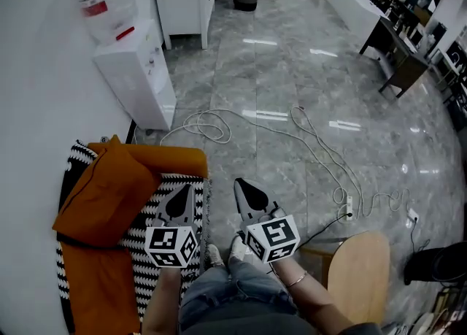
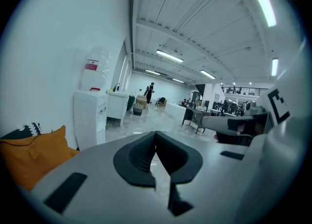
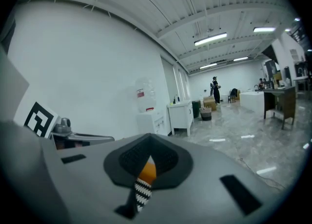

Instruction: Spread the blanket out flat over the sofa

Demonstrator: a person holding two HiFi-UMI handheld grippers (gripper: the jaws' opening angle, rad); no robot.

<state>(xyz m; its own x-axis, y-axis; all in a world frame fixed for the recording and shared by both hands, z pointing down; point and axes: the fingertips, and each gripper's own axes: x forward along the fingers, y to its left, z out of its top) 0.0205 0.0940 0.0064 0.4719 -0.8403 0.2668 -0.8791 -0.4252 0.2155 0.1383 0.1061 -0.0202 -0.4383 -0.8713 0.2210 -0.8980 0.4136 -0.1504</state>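
The black-and-white zigzag woven blanket [image 1: 139,249] is lying along the orange fabric sofa [image 1: 168,158], its long axis running away from the person, partly under an orange cushion [image 1: 102,187]. The left gripper [image 1: 187,187] is hovering over its edge and the right gripper [image 1: 239,182] beside it, both closed and gripping nothing.

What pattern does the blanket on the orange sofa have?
The blanket has black-and-white zigzags; clearest in the head view.

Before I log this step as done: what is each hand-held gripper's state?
Left hand-held gripper: closed, holding nothing.
Right hand-held gripper: closed, holding nothing.
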